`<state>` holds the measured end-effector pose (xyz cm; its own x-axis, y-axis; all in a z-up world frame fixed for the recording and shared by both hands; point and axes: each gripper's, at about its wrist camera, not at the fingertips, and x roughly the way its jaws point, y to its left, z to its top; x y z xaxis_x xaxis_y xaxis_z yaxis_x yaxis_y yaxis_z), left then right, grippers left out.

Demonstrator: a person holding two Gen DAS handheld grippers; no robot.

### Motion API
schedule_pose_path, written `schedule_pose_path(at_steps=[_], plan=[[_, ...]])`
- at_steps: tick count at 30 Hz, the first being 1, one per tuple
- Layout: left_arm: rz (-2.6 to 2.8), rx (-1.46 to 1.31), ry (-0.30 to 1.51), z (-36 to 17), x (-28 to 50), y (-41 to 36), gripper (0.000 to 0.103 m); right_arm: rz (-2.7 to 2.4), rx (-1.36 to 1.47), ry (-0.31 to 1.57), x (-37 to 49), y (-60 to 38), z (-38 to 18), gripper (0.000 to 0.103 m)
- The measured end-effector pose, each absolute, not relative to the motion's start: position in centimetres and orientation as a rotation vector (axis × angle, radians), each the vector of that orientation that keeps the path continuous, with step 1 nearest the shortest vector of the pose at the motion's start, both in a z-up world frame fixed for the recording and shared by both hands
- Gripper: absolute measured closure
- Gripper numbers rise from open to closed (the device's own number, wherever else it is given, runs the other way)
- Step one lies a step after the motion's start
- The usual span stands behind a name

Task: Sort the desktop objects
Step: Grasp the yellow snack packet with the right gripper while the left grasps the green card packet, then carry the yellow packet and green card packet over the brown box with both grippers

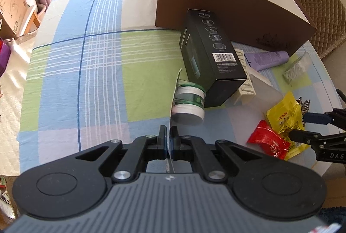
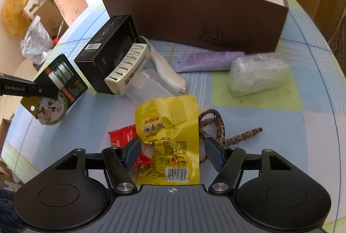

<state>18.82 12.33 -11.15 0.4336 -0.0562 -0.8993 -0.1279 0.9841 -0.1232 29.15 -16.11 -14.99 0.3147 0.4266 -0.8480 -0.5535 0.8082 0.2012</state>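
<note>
A round table under a blue, green and white checked cloth (image 1: pixel 103 60) fills both views, with curtains and cartons behind it. The left gripper (image 1: pixel 169 135) has its jaws pressed together on the thin edge of a green-and-black cardboard blister card carrying rolls of white tape (image 1: pixel 188 101), which hangs tilted just ahead of the fingertips; from the right wrist view the same card (image 2: pixel 62 86) is lifted off the cloth. Directly ahead of the left gripper, past the card, lies a long black cardboard product box (image 1: pixel 212 53), and beyond that stands the large open brown cardboard box with a white interior (image 2: pixel 194 14), probably where things are meant to go.

The right gripper (image 2: pixel 173 150) has its jaws wide apart, straddling a crumpled yellow foil snack packet (image 2: pixel 168 131); a red foil sachet (image 2: pixel 123 135) is partly tucked beneath the packet on its left, and a leopard-print cord (image 2: pixel 214 125) lies just to its right.

The grip on the card is only on its edge, so a quick swing could let it twist or slip. The card could also clip the black box or the brown box's rim on the way. If the right jaws close here, they may catch the sachet or cord too.

To the left gripper's left the cloth is bare; to the right, the clutter sits close to the table edge.
</note>
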Motion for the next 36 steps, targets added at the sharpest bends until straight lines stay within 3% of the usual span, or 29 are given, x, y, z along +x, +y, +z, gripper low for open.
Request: schedule_pose_path(at_steps=[4,6,23,36], plan=[[0.034,-0.179,1.129,-11.5,19.1,12.2,0.103,0.657,-0.175,1.098,29.4,-15.2,-15.7,0.044],[0.147,-0.252,1.129,-11.7,19.3,12.2,0.103,0.649,-0.196,1.110,29.6,-14.8,-16.3,0.053],[0.100,-0.189,1.119,-12.4,19.7,12.3,0.103,0.624,-0.177,1.043,28.6,-13.7,-14.3,0.058],[0.145,-0.246,1.014,-8.6,18.8,13.8,0.103,0.583,-0.117,0.975,29.4,-15.0,-10.7,0.058]])
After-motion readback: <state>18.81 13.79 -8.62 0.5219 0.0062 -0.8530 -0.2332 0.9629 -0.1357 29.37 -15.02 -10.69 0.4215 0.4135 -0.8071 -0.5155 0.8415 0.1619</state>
